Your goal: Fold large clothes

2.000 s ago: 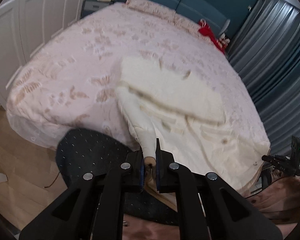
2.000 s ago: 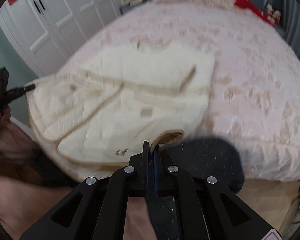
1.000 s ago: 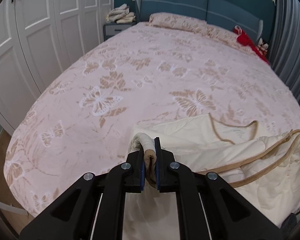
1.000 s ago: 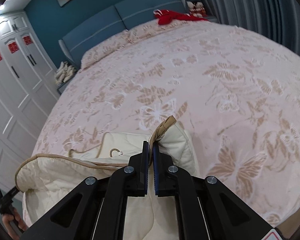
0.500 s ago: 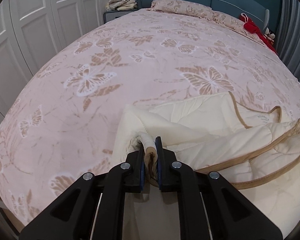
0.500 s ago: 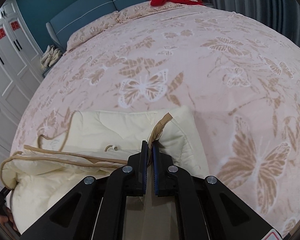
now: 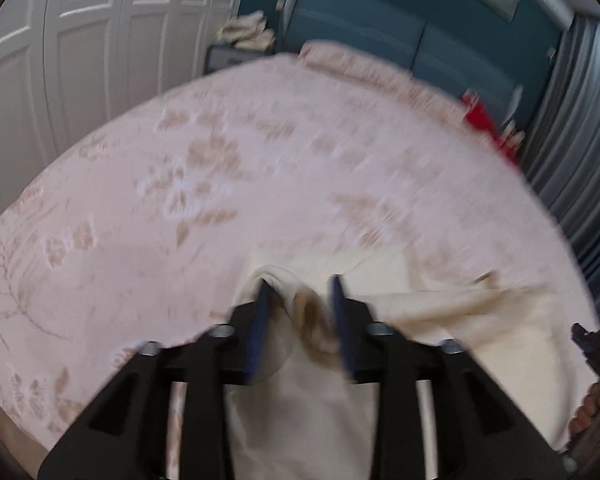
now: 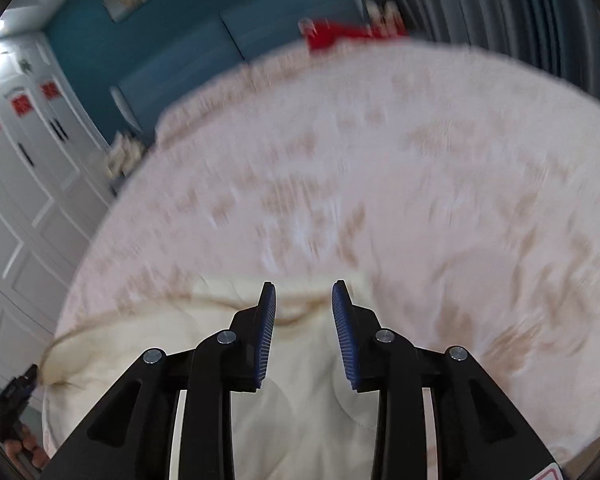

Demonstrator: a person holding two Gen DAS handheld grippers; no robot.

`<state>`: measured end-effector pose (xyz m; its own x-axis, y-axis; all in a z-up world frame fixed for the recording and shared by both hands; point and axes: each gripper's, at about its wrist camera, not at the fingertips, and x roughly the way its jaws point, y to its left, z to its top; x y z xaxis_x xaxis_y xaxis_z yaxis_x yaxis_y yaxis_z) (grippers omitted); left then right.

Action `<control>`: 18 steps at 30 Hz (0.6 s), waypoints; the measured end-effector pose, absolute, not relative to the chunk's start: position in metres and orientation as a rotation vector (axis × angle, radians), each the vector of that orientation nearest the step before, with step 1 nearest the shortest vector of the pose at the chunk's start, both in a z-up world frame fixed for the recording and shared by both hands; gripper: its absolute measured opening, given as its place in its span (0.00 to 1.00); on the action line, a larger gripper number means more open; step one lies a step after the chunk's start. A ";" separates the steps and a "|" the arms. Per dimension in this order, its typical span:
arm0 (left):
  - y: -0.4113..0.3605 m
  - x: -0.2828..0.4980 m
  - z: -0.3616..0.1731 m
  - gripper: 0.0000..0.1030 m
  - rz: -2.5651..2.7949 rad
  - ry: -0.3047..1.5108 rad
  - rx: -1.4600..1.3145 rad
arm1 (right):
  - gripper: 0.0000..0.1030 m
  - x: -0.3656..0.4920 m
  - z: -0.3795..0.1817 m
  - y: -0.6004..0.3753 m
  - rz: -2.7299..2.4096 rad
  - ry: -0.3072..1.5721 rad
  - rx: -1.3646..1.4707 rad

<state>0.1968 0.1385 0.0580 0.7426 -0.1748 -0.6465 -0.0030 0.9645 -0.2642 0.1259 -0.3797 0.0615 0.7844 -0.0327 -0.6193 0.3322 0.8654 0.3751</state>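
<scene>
The cream quilted garment with tan piping lies folded over on the near part of the bed with the pink butterfly-patterned cover, close to the bed's front edge. Left gripper: the two black fingers with blue pads have just been opening and now stand apart; a bunched, tan-edged cuff of the garment sits between them — it lies against the right-hand pad, while the left-hand pad is clear of it, so the pads no longer clamp the cloth. Right gripper: its fingers have likewise just been opening and now stand apart over the garment, with the fabric and a line of tan piping visible through the gap and nothing pressed between the pads. Both views are smeared by motion blur, so fine fabric detail cannot be read. Surroundings: white panelled wardrobe doors to the left, a teal padded headboard at the far end of the bed, a red item near the pillows, and grey pleated curtains to the right.
</scene>
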 end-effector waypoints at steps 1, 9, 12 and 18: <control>0.138 0.190 0.072 0.61 -0.054 0.679 -0.237 | 0.30 0.122 0.076 -0.373 -0.194 0.615 0.461; 0.057 0.191 0.125 0.48 -0.171 0.579 -0.127 | 0.15 0.158 0.086 -0.269 0.026 0.688 0.329; 0.013 0.212 0.088 0.36 -0.246 0.715 -0.089 | 0.13 0.177 0.067 -0.230 0.092 0.754 0.271; -0.024 0.235 0.025 0.28 -0.249 0.851 -0.039 | 0.13 0.201 0.028 -0.203 0.114 0.854 0.201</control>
